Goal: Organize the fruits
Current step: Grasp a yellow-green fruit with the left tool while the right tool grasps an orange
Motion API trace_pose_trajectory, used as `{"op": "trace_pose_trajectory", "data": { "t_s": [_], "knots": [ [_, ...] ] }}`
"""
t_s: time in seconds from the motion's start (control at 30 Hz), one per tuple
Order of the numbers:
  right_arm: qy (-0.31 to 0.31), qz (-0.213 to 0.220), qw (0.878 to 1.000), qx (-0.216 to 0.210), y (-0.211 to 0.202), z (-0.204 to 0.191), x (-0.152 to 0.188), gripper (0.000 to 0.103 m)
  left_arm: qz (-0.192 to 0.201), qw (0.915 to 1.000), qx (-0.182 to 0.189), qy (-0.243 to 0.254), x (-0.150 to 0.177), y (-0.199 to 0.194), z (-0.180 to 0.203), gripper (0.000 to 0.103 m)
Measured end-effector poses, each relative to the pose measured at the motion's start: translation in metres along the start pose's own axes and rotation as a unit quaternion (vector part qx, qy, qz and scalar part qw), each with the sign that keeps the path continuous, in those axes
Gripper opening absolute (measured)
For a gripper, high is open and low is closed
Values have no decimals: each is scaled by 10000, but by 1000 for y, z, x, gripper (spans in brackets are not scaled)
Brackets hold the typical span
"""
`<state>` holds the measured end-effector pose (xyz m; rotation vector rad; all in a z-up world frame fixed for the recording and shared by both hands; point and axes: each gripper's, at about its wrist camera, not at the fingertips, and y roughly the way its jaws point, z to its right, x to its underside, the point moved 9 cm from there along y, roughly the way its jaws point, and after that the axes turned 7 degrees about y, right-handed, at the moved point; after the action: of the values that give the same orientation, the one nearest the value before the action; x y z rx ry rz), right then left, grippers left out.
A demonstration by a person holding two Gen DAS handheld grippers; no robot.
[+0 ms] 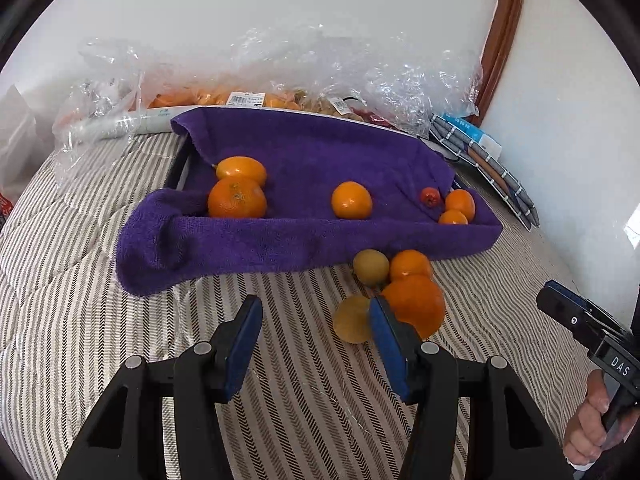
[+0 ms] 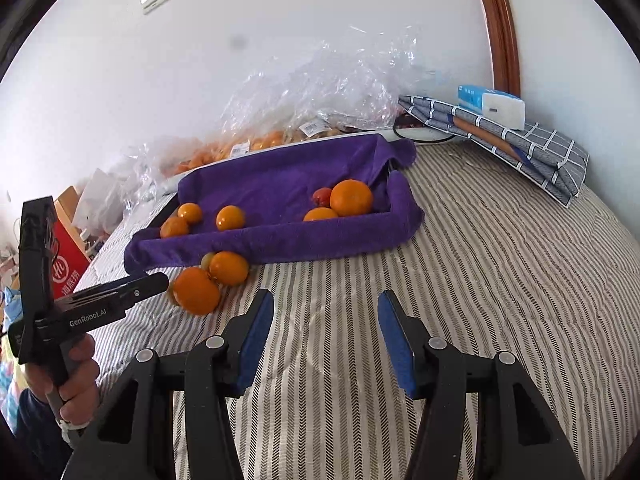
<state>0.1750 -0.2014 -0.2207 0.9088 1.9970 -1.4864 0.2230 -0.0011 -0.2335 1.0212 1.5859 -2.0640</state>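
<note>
A tray lined with a purple towel [image 1: 304, 240] [image 2: 280, 240] sits on the striped bed. It holds several oranges [image 1: 351, 200] [image 2: 351, 197] and one small red fruit [image 1: 430, 197] [image 2: 321, 196]. Loose fruit lies in front of it: a large orange [image 1: 418, 304] [image 2: 197, 290], a smaller orange [image 1: 410, 265] [image 2: 229, 267] and two yellow-green fruits [image 1: 371, 267] [image 1: 351, 320]. My left gripper [image 1: 316, 320] is open and empty, its right finger just beside the large orange. My right gripper [image 2: 326, 312] is open and empty over bare bedding.
Clear plastic bags with more fruit [image 1: 280, 80] [image 2: 320, 92] lie behind the tray by the wall. A folded checked cloth [image 2: 516, 140] with a white box [image 2: 502, 110] lies at the back right. A red bag [image 2: 66, 264] stands at the left.
</note>
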Motion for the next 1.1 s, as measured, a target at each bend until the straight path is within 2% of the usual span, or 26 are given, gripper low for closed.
{"op": "trace_pose_trajectory", "data": {
  "t_s": [0.3, 0.4, 0.5, 0.57, 0.67, 0.73, 0.9, 0.97, 1.1],
  "knots": [
    [-42, -116, 9998, -124, 4, -10, 5, 55, -360, 9985, 315, 248, 1, 18, 18, 49],
    [-125, -113, 9997, -154, 7, -21, 4, 55, -442, 9972, 312, 522, 2, 21, 30, 40],
    [-211, -150, 9995, -192, 10, -32, 5, 55, -466, 9968, 367, 537, 2, 23, 33, 27],
    [-278, -202, 9992, -190, 13, -39, 6, 55, -428, 9975, 420, 381, 1, 21, 28, 27],
    [-343, -254, 9987, -274, 18, -49, 8, 55, -282, 9993, 222, 103, -2, 17, 14, 27],
    [-391, -297, 9983, -311, 23, -55, 10, 55, -150, 9997, -131, -112, -5, 12, 0, 27],
    [-474, -554, 9959, -533, 38, -74, 23, 55, 223, 9957, -671, -599, -12, -2, -33, 27],
    [-632, -683, 9944, -502, 44, -81, 29, 55, 241, 9943, -739, -729, -13, -4, -41, 27],
    [-813, -726, 9934, -351, 52, -87, 29, 54, 221, 9931, -625, -971, -13, -5, -48, 27]
  ]
}}
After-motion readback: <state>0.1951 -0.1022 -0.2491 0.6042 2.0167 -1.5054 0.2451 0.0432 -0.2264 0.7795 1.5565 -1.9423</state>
